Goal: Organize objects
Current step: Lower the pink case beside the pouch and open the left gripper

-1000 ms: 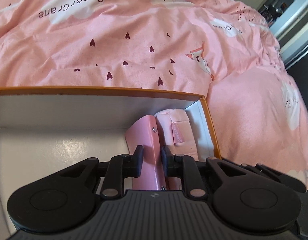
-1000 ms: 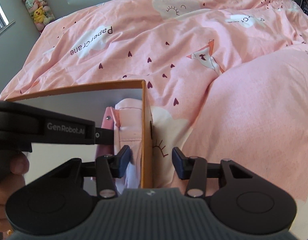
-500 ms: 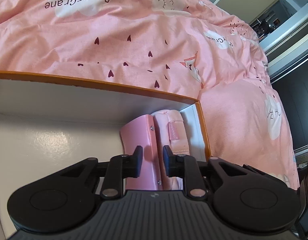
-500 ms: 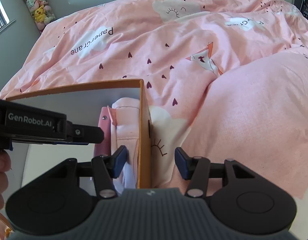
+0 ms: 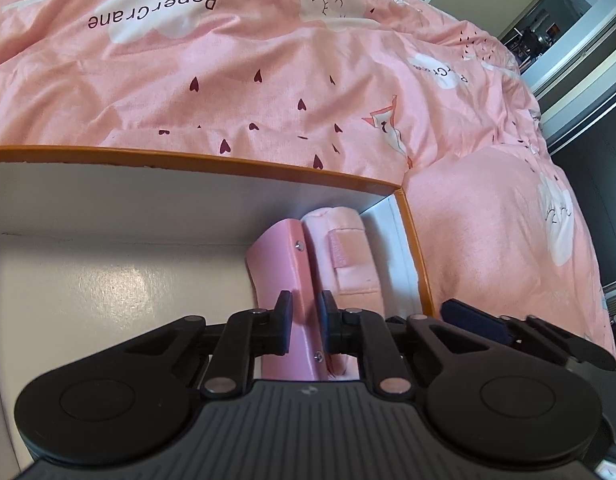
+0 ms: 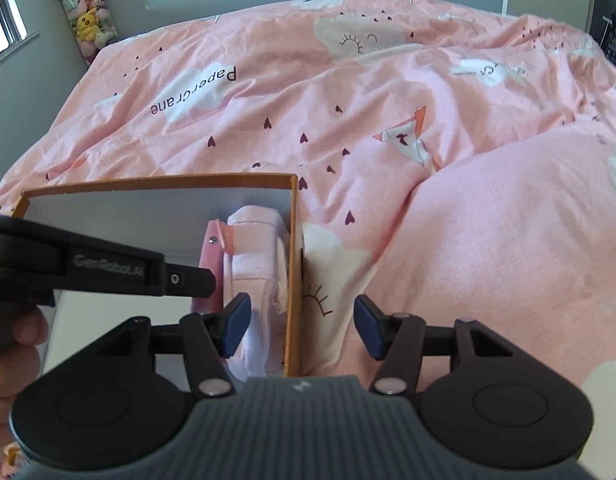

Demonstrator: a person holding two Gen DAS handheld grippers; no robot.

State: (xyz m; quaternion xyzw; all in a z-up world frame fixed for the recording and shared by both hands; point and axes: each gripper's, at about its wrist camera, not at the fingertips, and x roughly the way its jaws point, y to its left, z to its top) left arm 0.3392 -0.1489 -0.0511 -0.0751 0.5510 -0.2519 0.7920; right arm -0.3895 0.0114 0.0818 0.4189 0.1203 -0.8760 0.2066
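Note:
An orange box with a white inside lies on the pink bed; it also shows in the right wrist view. A pink binder stands on edge at the box's right end, next to a folded pale pink cloth. My left gripper is shut on the pink binder's spine. In the right wrist view the binder and the cloth show inside the box. My right gripper is open and straddles the box's right wall, one finger inside by the cloth.
The pink duvet with hearts and clouds covers the bed all around the box and bulges at the right. A jar of plush toys stands by the wall at the far left. A doorway shows at the far right.
The left gripper has drawn back slightly along the binder while holding it. The right gripper has opened wider and pulled back and up a little from the box wall.

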